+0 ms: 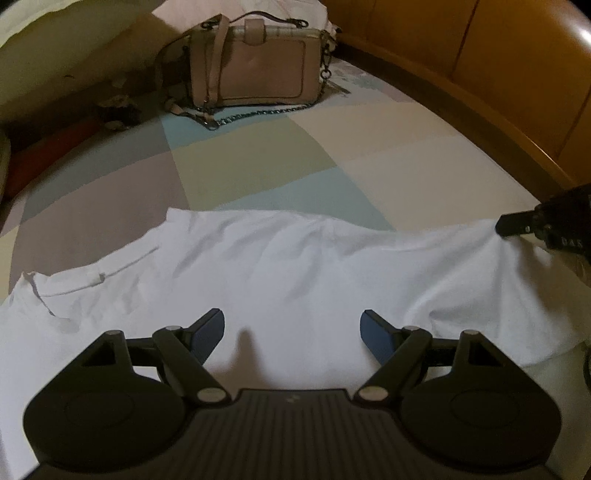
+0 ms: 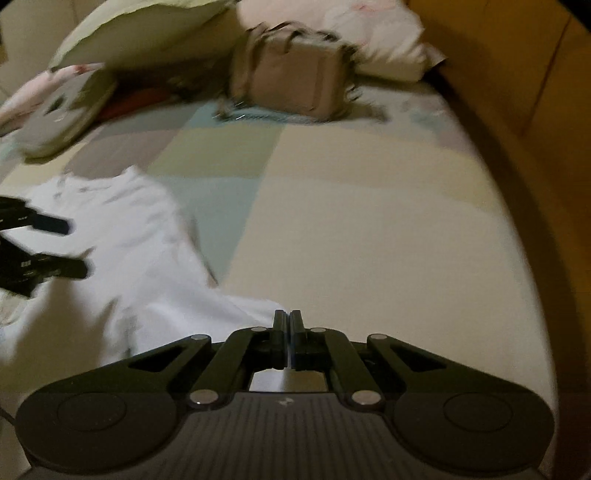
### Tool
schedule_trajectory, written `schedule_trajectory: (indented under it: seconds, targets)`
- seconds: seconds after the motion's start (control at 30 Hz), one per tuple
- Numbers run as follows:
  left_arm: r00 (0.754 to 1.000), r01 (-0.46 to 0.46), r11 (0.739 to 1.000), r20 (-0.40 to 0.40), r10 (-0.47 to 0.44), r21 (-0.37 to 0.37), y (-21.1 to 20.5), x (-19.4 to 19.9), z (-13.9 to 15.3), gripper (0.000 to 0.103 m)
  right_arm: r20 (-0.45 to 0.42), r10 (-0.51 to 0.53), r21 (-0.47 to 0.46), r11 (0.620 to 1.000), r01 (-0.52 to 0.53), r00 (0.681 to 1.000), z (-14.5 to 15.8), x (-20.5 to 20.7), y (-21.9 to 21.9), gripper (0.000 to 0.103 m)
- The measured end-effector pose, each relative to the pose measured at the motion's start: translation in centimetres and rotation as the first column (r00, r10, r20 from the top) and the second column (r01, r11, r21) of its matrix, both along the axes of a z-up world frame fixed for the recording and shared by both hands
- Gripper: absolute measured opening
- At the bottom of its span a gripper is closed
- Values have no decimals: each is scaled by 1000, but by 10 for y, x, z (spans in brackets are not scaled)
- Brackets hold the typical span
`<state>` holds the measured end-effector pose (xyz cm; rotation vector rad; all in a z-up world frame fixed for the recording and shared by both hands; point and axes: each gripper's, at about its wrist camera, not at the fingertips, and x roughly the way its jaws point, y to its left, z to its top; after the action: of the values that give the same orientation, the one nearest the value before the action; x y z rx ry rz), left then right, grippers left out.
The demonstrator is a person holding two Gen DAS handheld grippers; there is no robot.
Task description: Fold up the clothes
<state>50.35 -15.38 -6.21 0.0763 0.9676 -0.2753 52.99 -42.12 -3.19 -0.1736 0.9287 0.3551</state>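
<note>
A white garment (image 1: 280, 273) lies spread across the bed, its collar and label toward the left. My left gripper (image 1: 291, 326) hovers over its near middle, open, with nothing between the blue pads (image 1: 208, 330). My right gripper (image 1: 517, 225) is at the garment's far right corner, where the cloth rises to its tip. In the blurred right wrist view, the right gripper (image 2: 288, 317) is shut with the white garment (image 2: 140, 251) reaching its fingertips from the left. The left gripper (image 2: 62, 245) shows open at the left edge there.
A beige handbag (image 1: 255, 66) with a chain strap stands at the far end of the patchwork bedsheet (image 1: 258, 162). Pillows (image 2: 147, 29) lie behind and to the left of it. A wooden bed frame (image 1: 498, 74) curves along the right side.
</note>
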Motion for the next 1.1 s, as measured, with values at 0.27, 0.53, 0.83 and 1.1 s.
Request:
schedule_trajectory:
  seconds: [0.27,0.53,0.83,1.1]
  targets:
    - [999,-30,1000,22,30,8,17,4,4,81,-26,12,-47,999,-13,1000,-8,23,14,15]
    - [996,-83,996,22,83,11,38,6,0,81,-8,192,70,979,-191,981,-12,65,69,31]
    - [993,-119,993,13,118,6,60,3,-5,81,-63,315,33,949,-313,947,-42,73,112,14]
    - [988,-153,988,15,153,-3,73,6,-6,81,-34,246,-3,969,-246,969,-28,85,117,3]
